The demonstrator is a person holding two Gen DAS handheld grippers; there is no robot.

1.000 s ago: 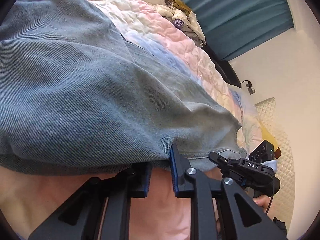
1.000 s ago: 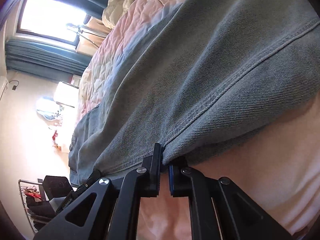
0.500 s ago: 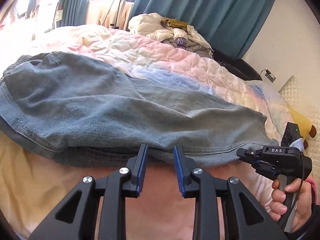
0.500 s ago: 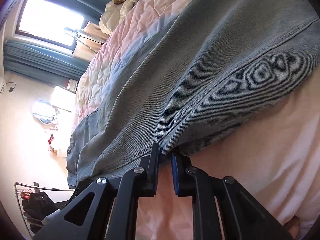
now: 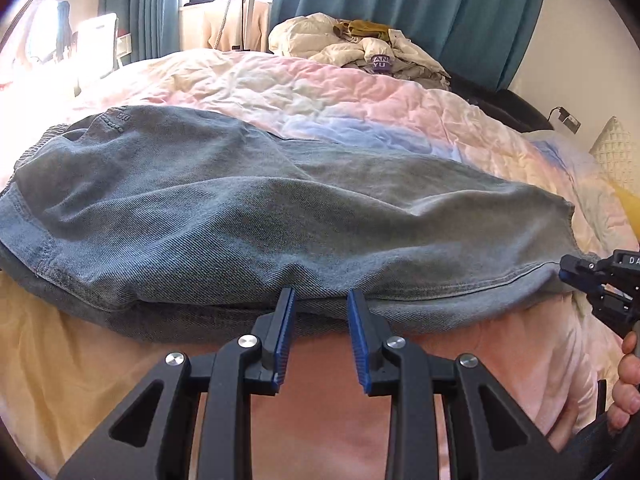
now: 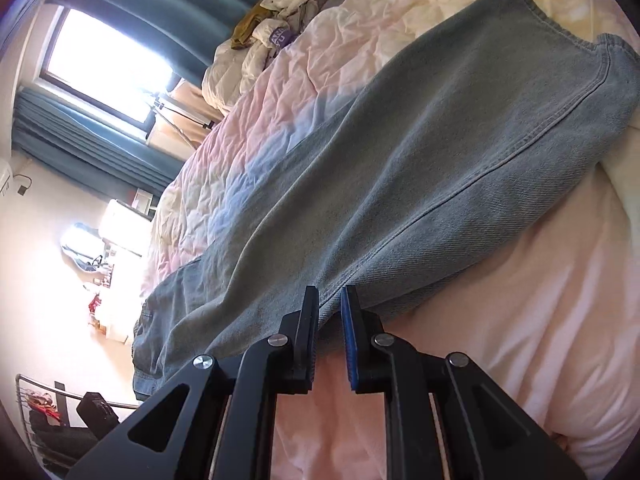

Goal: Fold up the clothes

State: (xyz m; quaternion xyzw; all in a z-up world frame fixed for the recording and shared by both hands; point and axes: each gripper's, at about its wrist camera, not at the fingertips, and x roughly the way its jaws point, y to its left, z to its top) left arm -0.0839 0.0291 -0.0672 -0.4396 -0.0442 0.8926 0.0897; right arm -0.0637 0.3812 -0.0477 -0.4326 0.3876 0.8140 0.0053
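While both wrist views show one pair of jeans (image 5: 280, 216) folded lengthwise along the bed's (image 5: 320, 92) near edge, only the left view catches the right gripper (image 5: 580, 280) at the hem end and the hand (image 5: 628, 384) gripping it. Left gripper (image 5: 320, 300): jaws have just opened, apart, tips at the jeans' near edge, nothing pinched; right gripper in its own view: jaws just opened slightly, narrow gap, seam edge sits at the tips, pads not pressing. One clothes pile (image 5: 360, 46) at the bed's far edge, two grippers, one hand.
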